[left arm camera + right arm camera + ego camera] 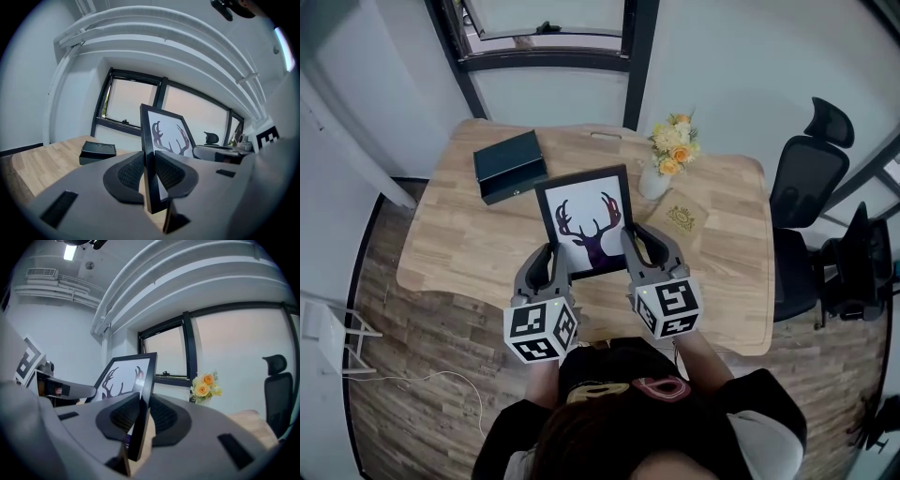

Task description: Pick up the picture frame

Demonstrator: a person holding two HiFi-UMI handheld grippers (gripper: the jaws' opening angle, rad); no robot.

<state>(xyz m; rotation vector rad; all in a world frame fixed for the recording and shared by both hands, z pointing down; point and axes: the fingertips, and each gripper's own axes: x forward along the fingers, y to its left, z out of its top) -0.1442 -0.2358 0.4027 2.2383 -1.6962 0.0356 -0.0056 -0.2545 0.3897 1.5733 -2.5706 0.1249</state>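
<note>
Far left on the pale wood-grain table (pixel 450 244): dark green rectangular box (pixel 508 166), matte and lidded, well apart from the work.

Next, left gripper (pixel 549 267), grey moulded plastic with ribbed dark pads (pixel 130 172), clamped on the left rail of the picture frame (pixel 586 220); rail seen edge-on between both pads in the left gripper view.

Frame itself: thin, rigid black moulding around a smooth white print of a dark stag's head, tilted up over the near middle of the table, between the two tools.

Right gripper (pixel 634 246) likewise pinched on the right rail.

Further right: white vase of yellow and orange flowers (pixel 668 155), just beside the frame's top corner; flat tan card with gold emblem (pixel 680 218); black office chair (pixel 806 178), off the table.

Judged stage: grip made on both sides, lift in hand. Calls next for an even rise of both hands, with equal pinch to prevent slip or twist of the narrow rails, and clearance from the vase.
</note>
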